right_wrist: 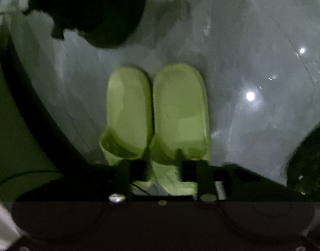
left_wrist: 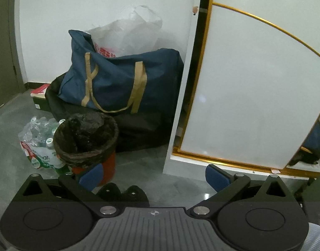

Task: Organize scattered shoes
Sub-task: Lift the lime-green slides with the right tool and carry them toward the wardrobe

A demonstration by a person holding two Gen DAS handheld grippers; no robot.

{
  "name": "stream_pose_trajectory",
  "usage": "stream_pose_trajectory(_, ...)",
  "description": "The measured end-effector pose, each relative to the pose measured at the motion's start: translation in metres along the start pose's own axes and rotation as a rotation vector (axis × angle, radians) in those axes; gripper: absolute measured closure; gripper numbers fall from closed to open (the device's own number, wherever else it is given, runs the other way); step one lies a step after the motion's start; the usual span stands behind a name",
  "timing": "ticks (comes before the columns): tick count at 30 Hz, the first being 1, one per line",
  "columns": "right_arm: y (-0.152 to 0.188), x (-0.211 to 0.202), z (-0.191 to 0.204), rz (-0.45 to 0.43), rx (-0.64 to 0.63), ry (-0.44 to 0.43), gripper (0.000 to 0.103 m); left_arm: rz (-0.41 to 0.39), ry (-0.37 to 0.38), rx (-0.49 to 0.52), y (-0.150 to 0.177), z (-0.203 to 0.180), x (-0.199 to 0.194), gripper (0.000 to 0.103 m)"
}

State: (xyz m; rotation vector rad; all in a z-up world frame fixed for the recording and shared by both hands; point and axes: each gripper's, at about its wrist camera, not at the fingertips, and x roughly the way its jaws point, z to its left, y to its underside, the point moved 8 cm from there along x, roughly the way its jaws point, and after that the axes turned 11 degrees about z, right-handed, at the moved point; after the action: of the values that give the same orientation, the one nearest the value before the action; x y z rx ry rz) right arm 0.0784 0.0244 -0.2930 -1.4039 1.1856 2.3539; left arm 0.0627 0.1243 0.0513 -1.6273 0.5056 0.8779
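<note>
the pair of lime green slippers (right_wrist: 157, 113) lies side by side on the grey floor (right_wrist: 254, 41) in the middle of the right wrist view, inner edges touching, heels toward the top of the frame and toe straps down at the bottom. the right gripper (right_wrist: 162, 171) sits just above the toe straps with its jaws partly open; the dark fingers (right_wrist: 136, 170) straddle the strap area, but the picture is blurred and no pad seems to press, so the pair looks released rather than held. in the left wrist view the left gripper (left_wrist: 153, 176) stands wide open with nothing between its blue pads (left_wrist: 90, 176), over two black shoe toes (left_wrist: 123, 192) at the bottom centre, beside a lined trash bin (left_wrist: 86, 140). a good finish, i judge, is to lift the right gripper straight away from the straps so they are not dragged apart, then check the slippers sit parallel. the left one should come down squarely over the black shoes, clear of the bin.
</note>
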Motion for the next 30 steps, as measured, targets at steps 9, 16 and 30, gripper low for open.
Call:
stream_pose_trajectory(9,-0.019,0.052,0.037,0.168,-0.088,0.068,0.05,-0.005,0.014,0.056,0.001,-0.015,0.001,0.0)
stream_pose_trajectory(16,-0.036,0.11,0.041,0.417,-0.104,0.289,0.042,-0.012,0.031,0.049,0.001,-0.016,-0.001,0.0)
stream_pose_trajectory(30,-0.042,0.144,0.047,0.684,-0.097,0.283,0.084,-0.03,0.078,0.02,-0.002,-0.013,-0.007,0.0)
